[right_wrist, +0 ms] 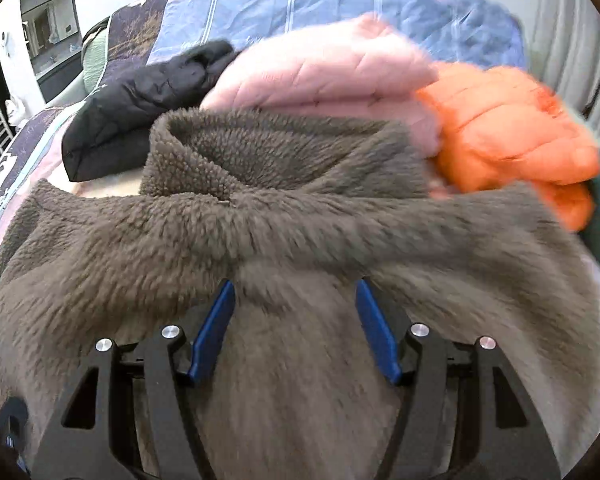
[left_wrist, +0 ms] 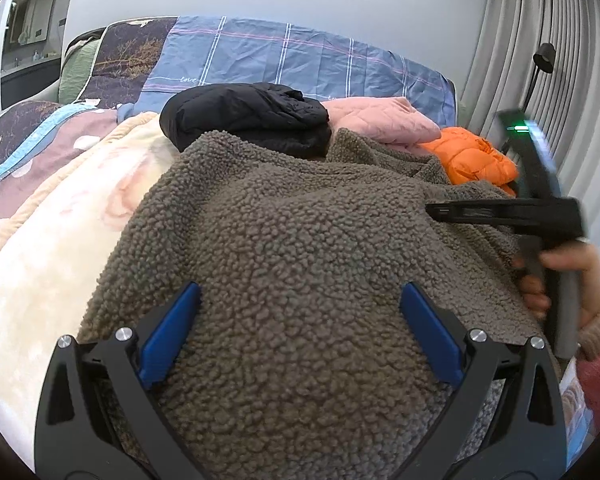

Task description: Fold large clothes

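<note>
Both tongs, left (left_wrist: pixel 300 332) and right (right_wrist: pixel 296 328), stand open above the grey fleece jacket (left_wrist: pixel 300 220). It appears soft, bulky, limp; grasp the collar (right_wrist: pixel 260 152) or hem edges.

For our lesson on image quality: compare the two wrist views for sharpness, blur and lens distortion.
Left wrist view: the grey fleece jacket is crisp, each curl distinct; only the right hand-held gripper and the hand are smeared. Right wrist view: motion blur throughout, with the fleece streaked and the pink jacket and orange jacket soft-edged. Both views: fisheye bending and dark corners.
</note>
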The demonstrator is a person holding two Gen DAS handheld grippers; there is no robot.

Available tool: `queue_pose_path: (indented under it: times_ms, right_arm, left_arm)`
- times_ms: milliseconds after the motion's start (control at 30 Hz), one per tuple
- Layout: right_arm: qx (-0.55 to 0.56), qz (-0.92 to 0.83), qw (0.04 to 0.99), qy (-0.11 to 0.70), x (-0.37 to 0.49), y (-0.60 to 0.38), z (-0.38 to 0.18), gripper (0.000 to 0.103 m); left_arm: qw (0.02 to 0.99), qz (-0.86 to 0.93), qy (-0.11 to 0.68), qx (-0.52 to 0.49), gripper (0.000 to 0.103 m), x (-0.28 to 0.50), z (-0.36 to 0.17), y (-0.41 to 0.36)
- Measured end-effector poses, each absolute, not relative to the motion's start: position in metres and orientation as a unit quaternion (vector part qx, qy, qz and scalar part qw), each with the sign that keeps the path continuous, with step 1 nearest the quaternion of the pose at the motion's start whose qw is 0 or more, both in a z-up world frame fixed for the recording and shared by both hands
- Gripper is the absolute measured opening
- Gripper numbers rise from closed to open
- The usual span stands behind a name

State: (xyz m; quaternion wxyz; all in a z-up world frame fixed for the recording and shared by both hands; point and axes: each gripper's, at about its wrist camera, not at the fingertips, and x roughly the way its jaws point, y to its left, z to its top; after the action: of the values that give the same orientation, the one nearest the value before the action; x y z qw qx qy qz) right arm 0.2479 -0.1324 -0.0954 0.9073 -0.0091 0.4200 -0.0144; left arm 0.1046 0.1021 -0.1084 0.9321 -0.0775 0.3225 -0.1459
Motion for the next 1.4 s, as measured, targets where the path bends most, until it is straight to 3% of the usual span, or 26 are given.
queue_pose_path:
  times_ms: [267, 533, 700, 933, 1133, 1233, 1400]
  right_arm:
    - [-0.132, 0.046, 0.93, 0.34, 0.123, -0.091, -0.063, 0.075]
    - [-0.292, 0.14, 0.902, 0.284, 0.045, -0.001, -0.074, 0.08]
    - [-0.323, 0.191, 0.883, 0.281, 0.035, 0.048, -0.088, 0.08]
    - [-0.393, 0.223, 0.855, 0.256, 0.033, 0.096, -0.114, 0.08]
    - [-0.416, 0.214, 0.845, 0.259, 0.055, 0.119, -0.132, 0.081]
    - [-0.434, 0.212, 0.84, 0.247, 0.059, 0.126, -0.135, 0.085]
    - [-0.448, 0.216, 0.833, 0.243, 0.062, 0.139, -0.134, 0.085]
  left_arm:
    - [0.918, -0.177, 0.334, -0.122, 0.101, 0.086, -0.092, 0.124]
    - [0.908, -0.181, 0.307, -0.222, 0.101, 0.105, -0.071, 0.225]
    - [0.826, -0.274, 0.375, -0.319, 0.094, 0.159, -0.118, 0.257]
    - [0.793, -0.311, 0.468, -0.236, 0.094, 0.221, -0.149, 0.232]
    - [0.783, -0.338, 0.447, -0.27, 0.095, 0.261, -0.159, 0.223]
    - [0.794, -0.366, 0.417, -0.247, 0.095, 0.248, -0.161, 0.221]
    - [0.766, -0.416, 0.388, -0.3, 0.094, 0.237, -0.164, 0.24]
